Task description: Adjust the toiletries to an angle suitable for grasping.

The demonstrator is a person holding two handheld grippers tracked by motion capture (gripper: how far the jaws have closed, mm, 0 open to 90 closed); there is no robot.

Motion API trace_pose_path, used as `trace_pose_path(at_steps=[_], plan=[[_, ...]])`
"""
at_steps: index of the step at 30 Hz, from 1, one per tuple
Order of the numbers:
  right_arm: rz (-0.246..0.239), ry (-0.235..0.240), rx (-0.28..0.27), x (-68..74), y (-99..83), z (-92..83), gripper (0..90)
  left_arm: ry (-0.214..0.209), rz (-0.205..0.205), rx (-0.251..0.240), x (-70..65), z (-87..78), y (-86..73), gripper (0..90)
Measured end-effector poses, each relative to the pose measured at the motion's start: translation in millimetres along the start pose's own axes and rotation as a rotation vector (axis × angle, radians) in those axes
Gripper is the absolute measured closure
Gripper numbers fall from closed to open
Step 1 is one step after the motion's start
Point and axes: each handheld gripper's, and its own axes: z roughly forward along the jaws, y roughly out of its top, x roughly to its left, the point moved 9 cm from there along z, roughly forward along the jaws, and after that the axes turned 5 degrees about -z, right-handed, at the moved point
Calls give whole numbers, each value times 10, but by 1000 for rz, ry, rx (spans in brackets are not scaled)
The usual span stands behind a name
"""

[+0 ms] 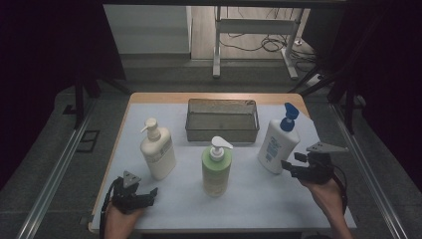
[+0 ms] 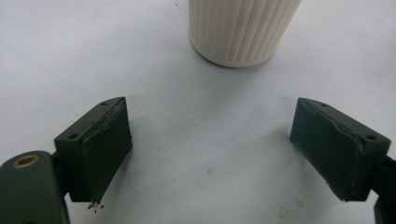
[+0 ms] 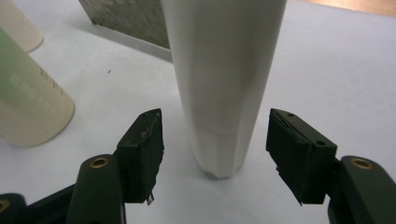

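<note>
Both grippers sit at the table's (image 1: 298, 209) near edge: the left gripper (image 1: 149, 193), in front of the cream bottle (image 1: 158, 152), has its fingers (image 2: 105, 147) wide apart with only bare table between them. Right of the green bottle (image 1: 217, 169), the white bottle (image 1: 276, 144) with the blue pump stands just right of the mesh basket (image 1: 222, 120). The right gripper (image 1: 290, 162) has its fingers (image 3: 142, 151) apart on either side of the white bottle's base, neither touching it.
</note>
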Motion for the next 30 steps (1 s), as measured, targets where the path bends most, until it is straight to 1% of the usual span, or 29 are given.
trace_pose_path(at_steps=[4,5,7,10,18,19,22,23,30], plan=[[4,6,-13,-3,93,6,352,0,2,2,1,-1,-1,122],[3,8,-17,-4,139,13,347,0,2,1,1,-1,-1,122],[2,8,-19,-4,162,17,347,0,2,1,2,-1,-1,122],[-17,-3,-18,-6,245,35,347,0,2,1,1,-1,-1,122],[-34,-13,-24,-13,369,66,342,0,2,1,2,0,-1,122],[-38,-16,-29,-20,413,74,343,-1,2,1,2,0,-1,122],[-41,-12,-27,-16,442,82,343,-1,2,1,2,0,-1,122],[-50,-11,-21,-14,472,104,335,-1,2,1,2,0,0,122],[-49,-2,-19,-17,520,178,319,-1,1,1,2,0,0,122]])
